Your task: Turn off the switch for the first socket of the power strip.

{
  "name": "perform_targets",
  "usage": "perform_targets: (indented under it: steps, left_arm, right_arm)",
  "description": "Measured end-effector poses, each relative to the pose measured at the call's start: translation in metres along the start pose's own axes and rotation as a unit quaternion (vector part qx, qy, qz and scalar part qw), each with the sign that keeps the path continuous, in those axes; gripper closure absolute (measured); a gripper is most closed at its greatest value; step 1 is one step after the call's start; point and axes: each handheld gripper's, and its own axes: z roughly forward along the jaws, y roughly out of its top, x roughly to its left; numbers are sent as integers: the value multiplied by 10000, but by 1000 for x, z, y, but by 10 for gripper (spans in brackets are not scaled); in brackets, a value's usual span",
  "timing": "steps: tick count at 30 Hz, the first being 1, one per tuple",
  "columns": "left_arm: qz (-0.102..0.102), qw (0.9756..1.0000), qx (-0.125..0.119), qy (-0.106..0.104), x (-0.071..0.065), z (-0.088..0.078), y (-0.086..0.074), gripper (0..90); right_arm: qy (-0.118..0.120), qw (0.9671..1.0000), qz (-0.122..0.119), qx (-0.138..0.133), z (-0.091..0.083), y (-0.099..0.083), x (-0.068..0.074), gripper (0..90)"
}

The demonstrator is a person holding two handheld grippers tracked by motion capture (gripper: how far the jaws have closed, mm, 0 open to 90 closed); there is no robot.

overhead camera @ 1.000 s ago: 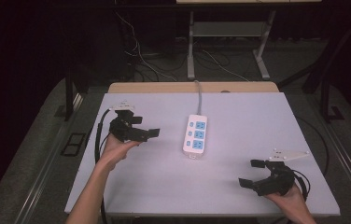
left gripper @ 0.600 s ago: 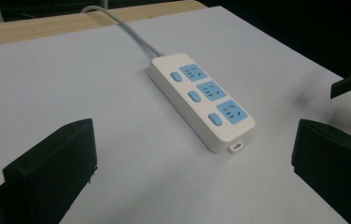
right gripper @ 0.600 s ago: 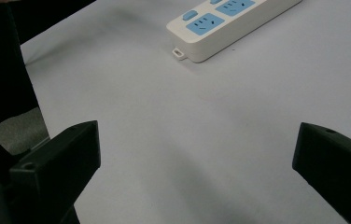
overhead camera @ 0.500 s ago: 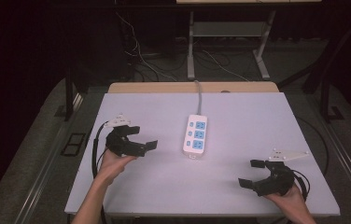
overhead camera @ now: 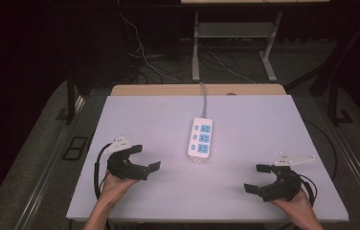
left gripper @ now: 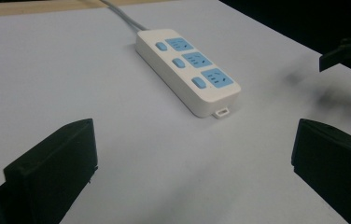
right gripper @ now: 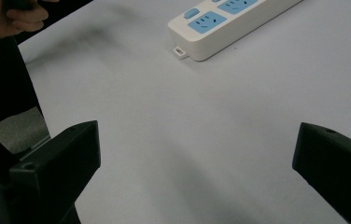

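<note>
Both the left gripper (overhead camera: 147, 158) and right gripper (overhead camera: 259, 178) sit released and empty, the white plastic power strip with blue sockets (overhead camera: 200, 139) lying ahead between their jaws, so approach seems pending: either must advance to straddle it.

Bright tabletop (dark, dim surroundings)

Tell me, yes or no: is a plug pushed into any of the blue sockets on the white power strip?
No: in the left gripper view all three blue sockets of the white plastic power strip lie bare, with nothing plugged in.
</note>
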Motion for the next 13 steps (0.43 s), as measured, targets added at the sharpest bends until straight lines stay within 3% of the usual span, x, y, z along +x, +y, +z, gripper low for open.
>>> perform_targets:
  steps: [5, 13]
  left_arm:
    - [-80, 9999, 116, -28, -3, 0, -18, 0]
    - [-75, 9995, 244, -175, -10, 0, -30, 0]
  right_arm:
    - [-3, 10000, -7, 5, 0, 0, 0, 7]
    - [-2, 10000, 1, -4, 0, 0, 0, 7]
